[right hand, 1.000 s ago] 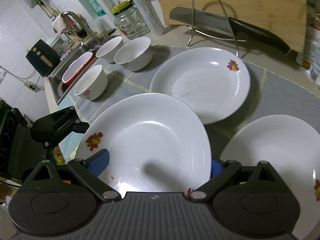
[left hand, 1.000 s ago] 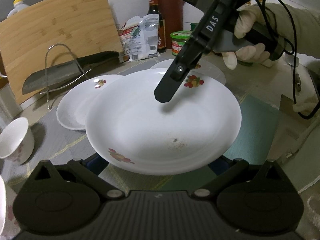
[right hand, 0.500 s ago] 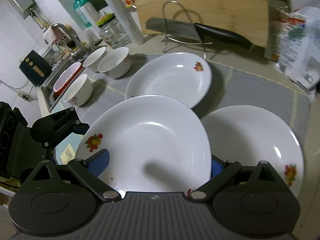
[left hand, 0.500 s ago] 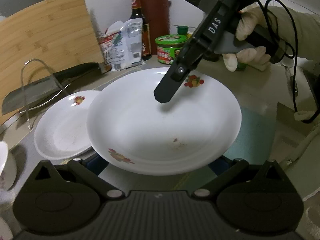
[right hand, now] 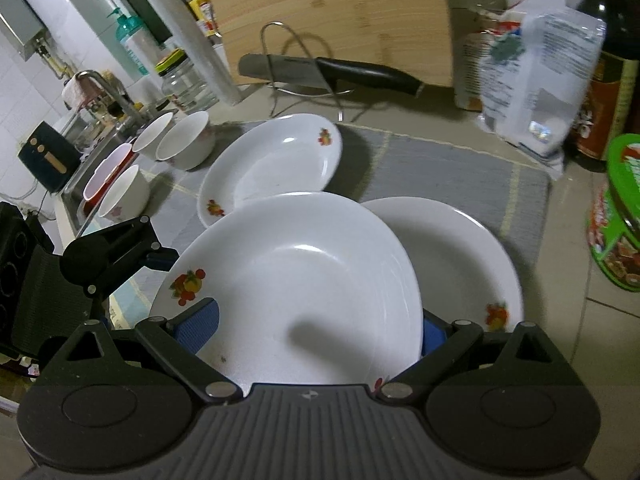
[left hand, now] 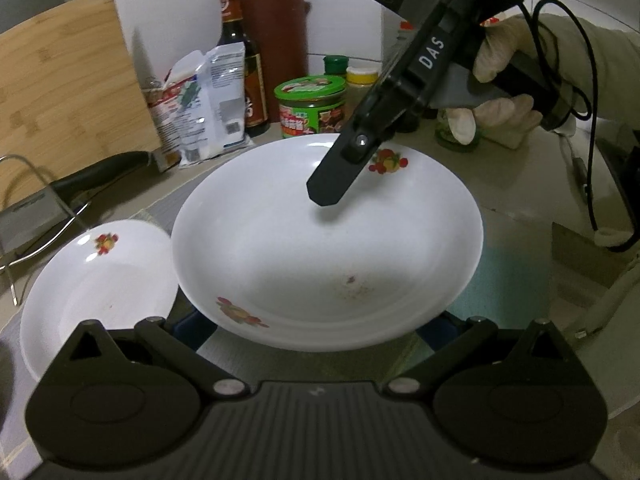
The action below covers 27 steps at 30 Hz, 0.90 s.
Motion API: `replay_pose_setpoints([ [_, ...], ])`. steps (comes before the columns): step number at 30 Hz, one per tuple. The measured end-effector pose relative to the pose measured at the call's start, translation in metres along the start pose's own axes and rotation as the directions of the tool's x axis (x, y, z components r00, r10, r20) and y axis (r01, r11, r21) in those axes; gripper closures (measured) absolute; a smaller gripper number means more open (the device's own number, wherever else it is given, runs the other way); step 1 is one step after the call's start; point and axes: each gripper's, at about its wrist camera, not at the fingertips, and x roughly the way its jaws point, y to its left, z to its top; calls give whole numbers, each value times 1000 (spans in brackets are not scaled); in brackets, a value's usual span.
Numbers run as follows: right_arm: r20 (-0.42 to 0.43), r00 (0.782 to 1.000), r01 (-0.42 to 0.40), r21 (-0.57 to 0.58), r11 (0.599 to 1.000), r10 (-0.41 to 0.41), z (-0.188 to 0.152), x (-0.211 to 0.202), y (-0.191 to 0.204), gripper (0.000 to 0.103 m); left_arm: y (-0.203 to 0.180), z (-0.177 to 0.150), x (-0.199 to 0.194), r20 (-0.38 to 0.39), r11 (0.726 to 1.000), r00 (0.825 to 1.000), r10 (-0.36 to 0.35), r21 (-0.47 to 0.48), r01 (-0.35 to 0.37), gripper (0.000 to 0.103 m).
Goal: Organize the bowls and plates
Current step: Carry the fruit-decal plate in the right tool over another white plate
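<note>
Fingers of both grippers clamp one white plate (left hand: pixel 320 248) between them: the left gripper (left hand: pixel 316 332) grips its near rim at 6 o'clock, the right gripper (left hand: pixel 360 152) its far rim near 1 o'clock. Held above the grey mat (right hand: pixel 448 168), it overlaps a second plate (right hand: pixel 460 264) at 3 o'clock in the right wrist view, with a third plate (right hand: pixel 276 160) at 12 o'clock and bowls (right hand: pixel 186 146) at 10 o'clock.

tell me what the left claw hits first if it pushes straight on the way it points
The left claw already holds the plate, so that travels with it. Straight across the plate is the right claw, gripping the far rim. Beyond it, probably the green-lidded jar; depth is unclear.
</note>
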Motion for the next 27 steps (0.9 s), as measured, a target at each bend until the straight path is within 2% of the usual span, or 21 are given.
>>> replay_pose_setpoints([
  [13, 11, 1000, 25, 39, 999, -25, -5, -8, -27, 3, 3, 14, 26, -11, 999, 1000, -25, 37, 25, 0],
  [27, 5, 999, 37, 55, 998, -37, -5, -2, -39, 3, 8, 17, 40, -30, 999, 998, -47, 16, 48, 0],
])
